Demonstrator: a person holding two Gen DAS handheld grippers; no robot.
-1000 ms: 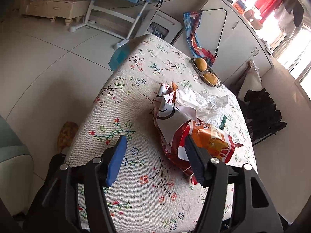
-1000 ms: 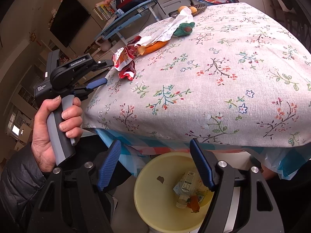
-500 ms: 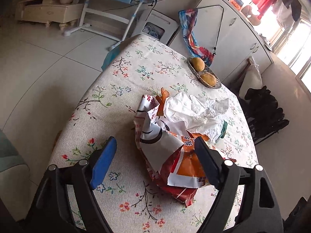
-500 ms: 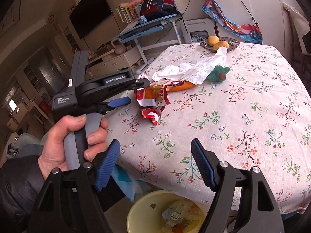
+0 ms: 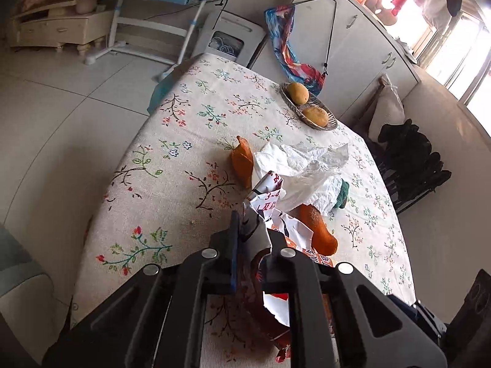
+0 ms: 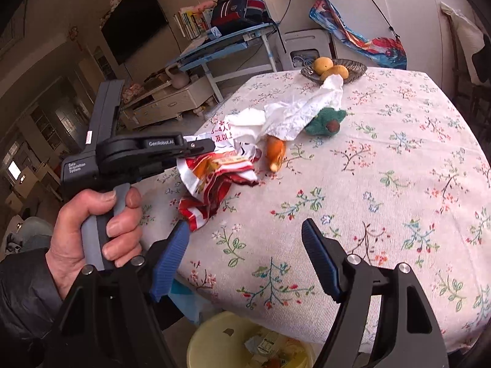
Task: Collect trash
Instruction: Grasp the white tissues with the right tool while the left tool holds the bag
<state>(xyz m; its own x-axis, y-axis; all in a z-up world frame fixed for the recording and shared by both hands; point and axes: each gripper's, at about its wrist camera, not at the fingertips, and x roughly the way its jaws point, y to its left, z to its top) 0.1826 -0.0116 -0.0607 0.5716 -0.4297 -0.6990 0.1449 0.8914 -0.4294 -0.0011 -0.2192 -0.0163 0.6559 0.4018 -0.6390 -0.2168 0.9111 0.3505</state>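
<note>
A crumpled red, orange and white snack wrapper [image 5: 270,208] lies on the flowered table. My left gripper [image 5: 253,230] is shut on its near edge; it also shows in the right wrist view [image 6: 196,150], clamped on the wrapper [image 6: 214,171]. A crumpled white tissue [image 5: 303,165] lies just beyond, over an orange toy carrot [image 6: 275,151] with a green knitted top [image 6: 325,121]. My right gripper [image 6: 245,245] is open and empty above the table's near edge. A yellow trash bin [image 6: 211,337] with several scraps stands on the floor below it.
A wire basket [image 5: 330,124] with two yellow fruits [image 5: 299,92] sits at the table's far end. An orange peel piece [image 5: 242,161] lies left of the tissue. A blue desk [image 6: 227,43] and white cabinets [image 5: 353,36] stand behind the table.
My left gripper moved forward onto the snack wrapper and shut on it. My right gripper rose from over the bin to the table's edge and stayed open.
</note>
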